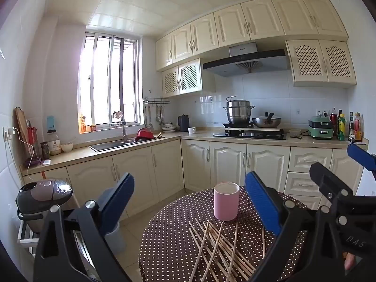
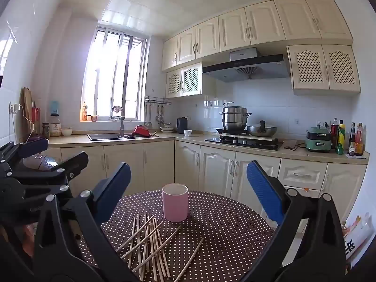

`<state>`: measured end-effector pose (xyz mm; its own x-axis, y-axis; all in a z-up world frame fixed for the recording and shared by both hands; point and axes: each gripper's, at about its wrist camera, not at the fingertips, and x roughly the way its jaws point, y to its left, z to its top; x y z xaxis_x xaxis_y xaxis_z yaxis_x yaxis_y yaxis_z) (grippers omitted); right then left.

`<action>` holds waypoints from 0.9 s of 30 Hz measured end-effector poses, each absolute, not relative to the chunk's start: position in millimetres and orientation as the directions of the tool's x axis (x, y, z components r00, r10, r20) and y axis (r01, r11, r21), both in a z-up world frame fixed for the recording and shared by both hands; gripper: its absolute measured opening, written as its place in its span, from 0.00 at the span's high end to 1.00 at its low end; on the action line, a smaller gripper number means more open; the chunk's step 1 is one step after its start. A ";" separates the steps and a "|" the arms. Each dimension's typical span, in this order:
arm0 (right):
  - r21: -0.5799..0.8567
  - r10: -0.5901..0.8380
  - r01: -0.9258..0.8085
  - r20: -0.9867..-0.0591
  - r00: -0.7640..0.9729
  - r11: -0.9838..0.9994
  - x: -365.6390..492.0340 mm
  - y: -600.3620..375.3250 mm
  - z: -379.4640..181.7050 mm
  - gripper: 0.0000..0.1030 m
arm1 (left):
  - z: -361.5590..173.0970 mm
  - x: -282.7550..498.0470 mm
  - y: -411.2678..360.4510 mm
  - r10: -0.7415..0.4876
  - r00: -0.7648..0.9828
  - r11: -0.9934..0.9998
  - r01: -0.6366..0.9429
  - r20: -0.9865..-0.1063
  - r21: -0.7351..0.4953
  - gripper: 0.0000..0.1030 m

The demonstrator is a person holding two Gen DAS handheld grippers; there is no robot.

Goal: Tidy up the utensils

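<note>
Several wooden chopsticks (image 1: 218, 246) (image 2: 150, 244) lie scattered and crossed on a round table with a brown polka-dot cloth (image 1: 174, 232) (image 2: 225, 230). Behind them stands an upright pink cup (image 1: 226, 201) (image 2: 175, 202), open at the top. My left gripper (image 1: 190, 192) is open, held above the table's near side with nothing between its blue pads. My right gripper (image 2: 188, 178) is open too, level, above the near edge, and holds nothing. In each wrist view the other gripper shows at the side: the right gripper (image 1: 340, 164), the left gripper (image 2: 56, 150).
A rice cooker (image 1: 43, 197) stands on a rack left of the table. Cream kitchen cabinets (image 1: 145, 171) with a sink (image 1: 112, 144) and a stove with pots (image 1: 249, 122) run along the far walls. Bottles (image 2: 347, 138) stand at the counter's right end.
</note>
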<state>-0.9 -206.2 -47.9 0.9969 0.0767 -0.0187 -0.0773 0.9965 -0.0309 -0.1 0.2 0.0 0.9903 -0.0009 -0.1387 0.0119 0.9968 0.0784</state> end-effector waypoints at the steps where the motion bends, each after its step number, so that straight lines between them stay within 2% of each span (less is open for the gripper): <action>1: -0.030 0.078 -0.078 -0.019 0.997 0.996 -0.8 -205.9 -47.7 0.06 | 0.0 -0.1 0.2 -0.001 0.990 0.997 0.012 -0.138 0.078 0.09; 27: -0.020 0.078 -0.079 -0.032 0.996 0.997 4.5 -200.6 -54.2 0.06 | -3.3 -3.8 -3.4 0.000 0.990 0.997 0.012 -0.143 0.079 0.09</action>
<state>4.5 -200.6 -54.2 0.9964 0.0780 -0.0320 -0.0787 0.9967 -0.0203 -3.8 -3.4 -3.3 0.9897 -0.0004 -0.1429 0.0118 0.9968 0.0791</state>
